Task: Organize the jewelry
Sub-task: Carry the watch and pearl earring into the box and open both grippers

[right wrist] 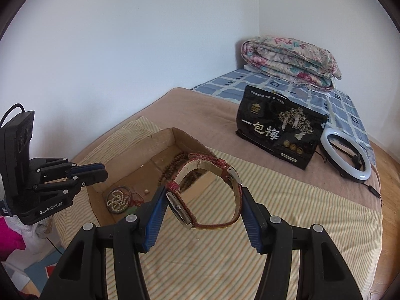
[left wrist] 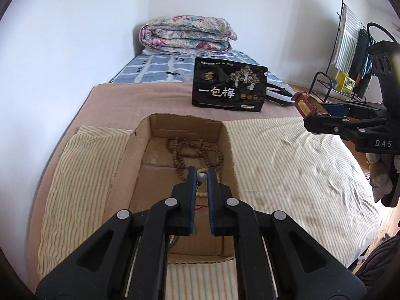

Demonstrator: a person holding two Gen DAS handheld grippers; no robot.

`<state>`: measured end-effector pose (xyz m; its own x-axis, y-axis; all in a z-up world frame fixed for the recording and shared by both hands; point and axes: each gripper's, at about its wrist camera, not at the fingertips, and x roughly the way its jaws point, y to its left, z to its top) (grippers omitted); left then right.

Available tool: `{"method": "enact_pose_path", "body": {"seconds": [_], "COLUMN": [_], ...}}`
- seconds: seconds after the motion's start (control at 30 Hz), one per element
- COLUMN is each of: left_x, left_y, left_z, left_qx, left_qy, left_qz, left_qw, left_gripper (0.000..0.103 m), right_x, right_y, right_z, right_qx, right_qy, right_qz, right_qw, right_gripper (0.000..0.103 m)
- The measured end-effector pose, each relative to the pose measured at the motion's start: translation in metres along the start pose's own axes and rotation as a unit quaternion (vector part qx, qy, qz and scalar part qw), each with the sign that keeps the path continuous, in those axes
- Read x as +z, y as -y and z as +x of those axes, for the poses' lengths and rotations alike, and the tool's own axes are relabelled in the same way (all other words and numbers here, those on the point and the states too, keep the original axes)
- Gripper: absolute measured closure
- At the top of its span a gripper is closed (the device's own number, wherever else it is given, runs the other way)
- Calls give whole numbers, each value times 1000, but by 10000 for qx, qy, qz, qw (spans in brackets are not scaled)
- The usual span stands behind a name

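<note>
We saw a folded floral quilt on a blue checked sheet, a black snack bag standing on a brown blanket, a ring light just beside it, and a striped cloth nearer us.

Left gripper shut, empty, over the box on the striped sheet. Beads lie at the box's far end. Right gripper at the bed's right edge holds a red strap, probably a watch. Black bag stands beyond.
</note>
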<state>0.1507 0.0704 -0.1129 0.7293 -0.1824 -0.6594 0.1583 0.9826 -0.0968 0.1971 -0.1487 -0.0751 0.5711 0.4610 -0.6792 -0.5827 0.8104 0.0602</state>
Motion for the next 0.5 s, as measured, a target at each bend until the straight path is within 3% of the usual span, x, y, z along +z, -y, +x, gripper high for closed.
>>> {"method": "enact_pose_path", "body": {"seconds": [0.5], "left_x": [-22], "left_y": [-54], "left_z": [6], "left_qx": [244], "left_qy": [-182], "left_qz": [-334], "left_qw": [9990], "left_gripper": [97], "right_x": [20], "right_y": [-67], "right_z": [66], "right_qx": [433], "right_qy": [-346], "right_qz": [-371], "right_qw": [9978], "right_gripper": [44]}}
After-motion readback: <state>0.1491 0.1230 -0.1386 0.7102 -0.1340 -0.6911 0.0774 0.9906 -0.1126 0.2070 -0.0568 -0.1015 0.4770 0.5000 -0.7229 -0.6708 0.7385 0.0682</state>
